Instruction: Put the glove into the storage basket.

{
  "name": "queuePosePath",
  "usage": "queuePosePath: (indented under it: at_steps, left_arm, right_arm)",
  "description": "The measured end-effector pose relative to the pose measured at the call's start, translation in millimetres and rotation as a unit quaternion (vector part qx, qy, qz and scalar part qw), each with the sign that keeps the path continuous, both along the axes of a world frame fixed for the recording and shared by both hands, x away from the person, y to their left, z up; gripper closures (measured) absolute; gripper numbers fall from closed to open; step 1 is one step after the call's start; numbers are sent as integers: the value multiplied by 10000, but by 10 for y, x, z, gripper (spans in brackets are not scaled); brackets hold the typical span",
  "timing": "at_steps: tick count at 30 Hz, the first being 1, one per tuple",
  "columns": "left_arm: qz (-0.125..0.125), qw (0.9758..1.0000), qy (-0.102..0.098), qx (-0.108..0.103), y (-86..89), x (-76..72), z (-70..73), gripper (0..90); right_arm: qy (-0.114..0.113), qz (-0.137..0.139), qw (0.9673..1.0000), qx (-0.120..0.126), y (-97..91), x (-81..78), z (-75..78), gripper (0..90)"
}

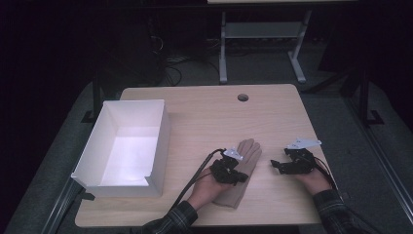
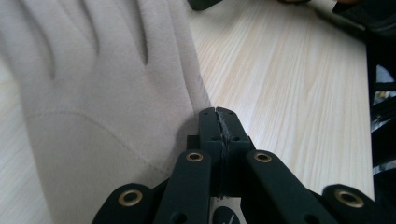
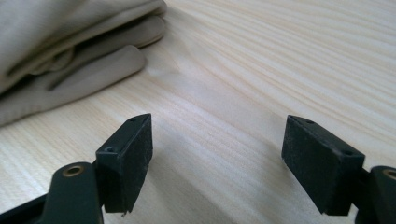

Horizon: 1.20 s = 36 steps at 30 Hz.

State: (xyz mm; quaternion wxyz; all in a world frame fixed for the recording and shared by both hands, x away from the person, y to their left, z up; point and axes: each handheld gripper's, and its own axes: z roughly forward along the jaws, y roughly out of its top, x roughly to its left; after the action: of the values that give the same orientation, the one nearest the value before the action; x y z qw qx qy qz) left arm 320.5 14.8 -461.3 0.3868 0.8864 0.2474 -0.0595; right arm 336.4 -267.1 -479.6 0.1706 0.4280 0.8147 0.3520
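A beige fabric glove [image 1: 249, 148] lies flat on the wooden table [image 1: 272, 117], fingers pointing away from the person. My left gripper [image 1: 243, 177] rests over the glove's wrist half. In the left gripper view the left gripper [image 2: 218, 114] is shut, its tips against the glove's [image 2: 93, 102] side edge; I cannot tell whether fabric is pinched. My right gripper [image 1: 275, 165] sits on bare wood just right of the glove, pointing toward it. In the right gripper view its jaws [image 3: 217, 163] stand wide open with nothing between them, and the glove's layered fingers [image 3: 70, 46] lie ahead to the left.
A white open box [image 1: 163, 141] stands at the table's left side, with nothing showing inside it. A round cable hole [image 1: 242, 97] sits near the far edge. Beyond the table are a dark floor and a desk frame [image 1: 263, 44].
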Motion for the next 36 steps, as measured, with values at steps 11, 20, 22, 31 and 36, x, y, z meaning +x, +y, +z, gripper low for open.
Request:
queuePosePath:
  at_steps: [11,20,22,31,36]
  left_arm:
    - [106,9989,-260,382,304,-49,66,895]
    - [230,9976,-327,568,577,-82,105,894]
    - [291,9980,-284,485,637,-101,125,894]
    - [189,9969,-626,442,697,-13,339,614]
    - [190,9963,-702,453,689,105,368,369]
  right_arm:
    - [-25,-39,10000,81,1,7,-25,180]
    - [19,-5,10000,87,1,11,-27,158]
    - [23,-9,10000,89,2,11,-27,158]
    - [27,-9,10000,89,3,11,-27,156]
    - [26,-13,9999,98,6,11,-27,153]
